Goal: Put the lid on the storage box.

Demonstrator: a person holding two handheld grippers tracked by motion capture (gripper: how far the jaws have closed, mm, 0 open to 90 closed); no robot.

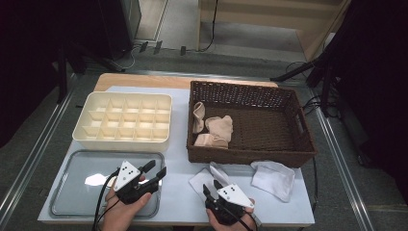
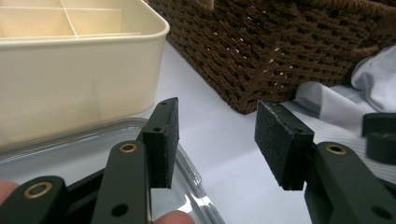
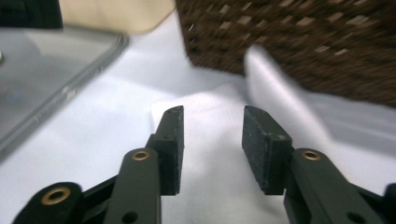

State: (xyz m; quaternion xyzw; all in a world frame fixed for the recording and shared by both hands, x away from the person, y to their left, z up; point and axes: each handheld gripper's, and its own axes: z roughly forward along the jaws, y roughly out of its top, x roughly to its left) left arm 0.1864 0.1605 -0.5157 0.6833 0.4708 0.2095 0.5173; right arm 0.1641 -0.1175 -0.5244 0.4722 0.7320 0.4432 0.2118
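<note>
While the right gripper [image 1: 210, 186] is held with jaws parted over the white sock [image 1: 207, 177] at lower centre, the cloth should be pinched mid-fold. Jaws of the left gripper [image 1: 156, 169] are released over the grey tray [image 1: 62, 202]. Just above, the wicker basket [image 1: 288, 156] crowds the approach; the divided organiser [image 1: 122, 139] lies upper left.

Right tongs [image 1: 210, 187] agape over white sock [image 1: 208, 176]; left tongs [image 1: 155, 169] agape above tray [image 1: 67, 202].

Black jaws, brass rivets, grey plates
</note>
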